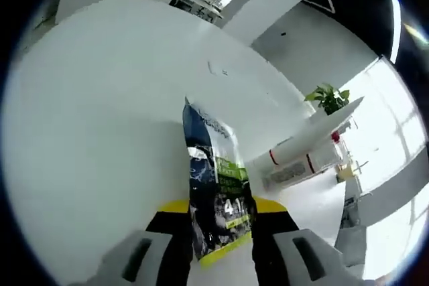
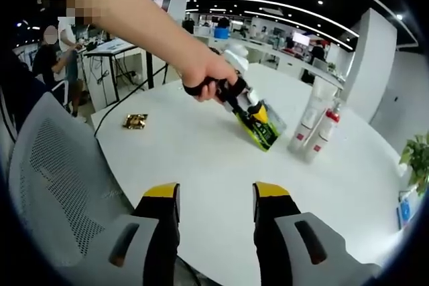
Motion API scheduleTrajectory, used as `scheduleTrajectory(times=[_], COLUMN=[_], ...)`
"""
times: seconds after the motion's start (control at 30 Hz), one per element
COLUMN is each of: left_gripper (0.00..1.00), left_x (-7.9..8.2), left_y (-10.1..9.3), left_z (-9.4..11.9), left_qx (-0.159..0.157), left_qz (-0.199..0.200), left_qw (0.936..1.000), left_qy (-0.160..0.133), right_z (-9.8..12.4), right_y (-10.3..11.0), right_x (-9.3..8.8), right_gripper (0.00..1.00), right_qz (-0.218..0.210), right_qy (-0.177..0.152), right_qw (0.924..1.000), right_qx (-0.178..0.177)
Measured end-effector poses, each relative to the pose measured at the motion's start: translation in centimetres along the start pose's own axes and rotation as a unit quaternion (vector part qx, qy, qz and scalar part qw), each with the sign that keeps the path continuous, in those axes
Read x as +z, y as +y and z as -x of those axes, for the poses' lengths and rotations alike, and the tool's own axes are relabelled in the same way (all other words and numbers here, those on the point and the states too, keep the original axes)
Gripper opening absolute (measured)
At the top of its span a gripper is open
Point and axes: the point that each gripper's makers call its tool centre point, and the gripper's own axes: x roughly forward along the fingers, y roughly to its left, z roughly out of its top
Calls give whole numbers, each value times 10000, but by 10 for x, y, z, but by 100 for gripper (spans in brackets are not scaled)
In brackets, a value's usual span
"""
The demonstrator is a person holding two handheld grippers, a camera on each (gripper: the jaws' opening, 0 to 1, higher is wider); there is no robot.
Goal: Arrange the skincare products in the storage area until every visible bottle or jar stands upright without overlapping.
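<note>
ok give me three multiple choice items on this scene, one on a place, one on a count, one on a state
1. Where does the small gold packet lie?
A. on the white table, near its edge by the mesh chair
B. between the two tubes
C. on the chair seat

2. How many white tubes with red bands stand upright on the table?
A. one
B. two
C. four

3. What is the state of the left hand-held gripper?
A. open and empty
B. shut on the dark and green pouch
C. shut on a white tube

Answers:
1. A, the right gripper view shows it alone on the table near the chair.
2. B, a pair stands side by side past the pouch.
3. B, the pouch sits between its jaws in the left gripper view; the right hand-held gripper is open with nothing between its jaws.
</note>
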Motion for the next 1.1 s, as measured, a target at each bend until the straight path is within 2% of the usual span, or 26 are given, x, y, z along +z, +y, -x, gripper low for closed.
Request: scheduleTrajectory(times=[0.13,0.2,0.33,0.4,0.57,0.73,0.9,1.1], left_gripper=[41,43,47,52,58,60,62,62], left_x=[0,1,0,1,6,5,3,3], left_y=[2,0,5,6,8,11,4,-1], left_z=[0,0,-1,-2,-8,-18,-17,-21], left_qx=[305,390,654,718,680,640,640,638], left_qz=[-883,-1331,-2102,-2156,-2069,-2056,-2352,-2418], left_qw=[9953,9898,9738,9722,9743,9743,9673,9657], left_qy=[254,341,564,562,566,662,698,695], right_z=[0,0,0,0,1,1,2,2], right_y=[1,1,1,1,0,0,-2,-2], right_x=[-1,-1,0,1,1,0,1,1], right_gripper=[40,40,40,39,39,38,37,36], right_qz=[6,12,16,8,-11,-1,-17,-19], right_qy=[13,14,10,-8,-20,-8,-32,-29], right_qw=[10000,10000,10000,10000,10000,10000,10000,10000], right_qx=[10,14,21,30,25,16,-18,-19])
